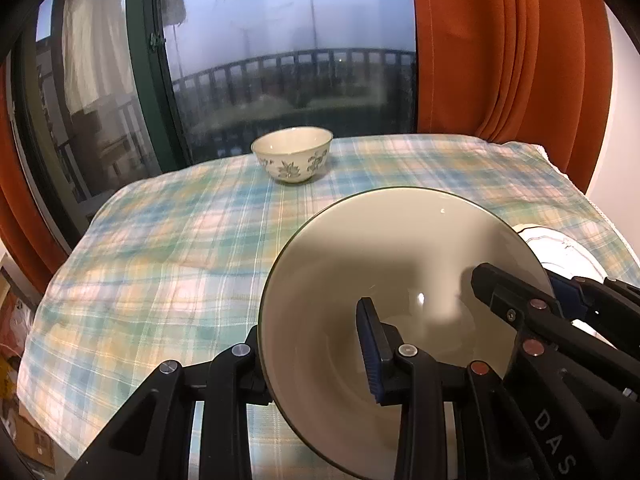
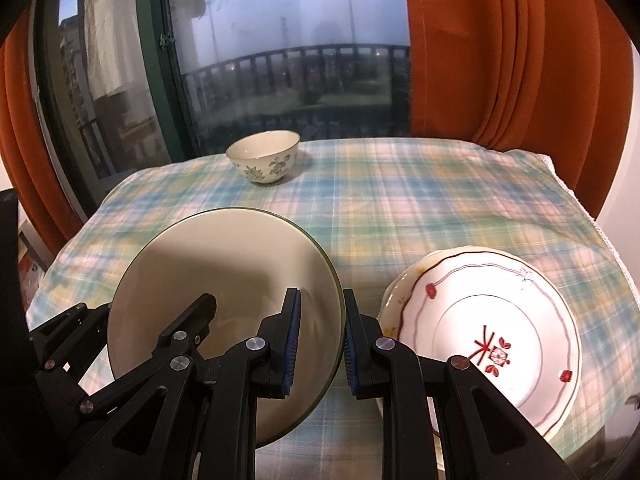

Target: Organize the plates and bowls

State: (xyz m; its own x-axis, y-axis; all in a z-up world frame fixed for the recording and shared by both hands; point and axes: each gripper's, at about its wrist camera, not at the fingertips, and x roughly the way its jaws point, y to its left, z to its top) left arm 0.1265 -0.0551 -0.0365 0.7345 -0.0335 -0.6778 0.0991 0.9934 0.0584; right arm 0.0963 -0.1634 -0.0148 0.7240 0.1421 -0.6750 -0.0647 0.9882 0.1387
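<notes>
Two grippers, left [image 1: 316, 354] and right [image 2: 318, 346], each have jaws clamped on the big bowl's [image 2: 224, 276] rim. Plates [image 2: 492, 320] lie just beside it; a small bowl [image 1: 293, 153] sits far back on the table [image 1: 168, 240].

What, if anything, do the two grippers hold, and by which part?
Both hold one large cream bowl by its rim: the left gripper clamps the rim on one side, the right gripper on the opposite side.

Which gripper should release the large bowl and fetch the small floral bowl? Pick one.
Left. The small floral bowl lies straight ahead of the left gripper over bare cloth; from the right gripper it sits leftward, beyond the large bowl.
</notes>
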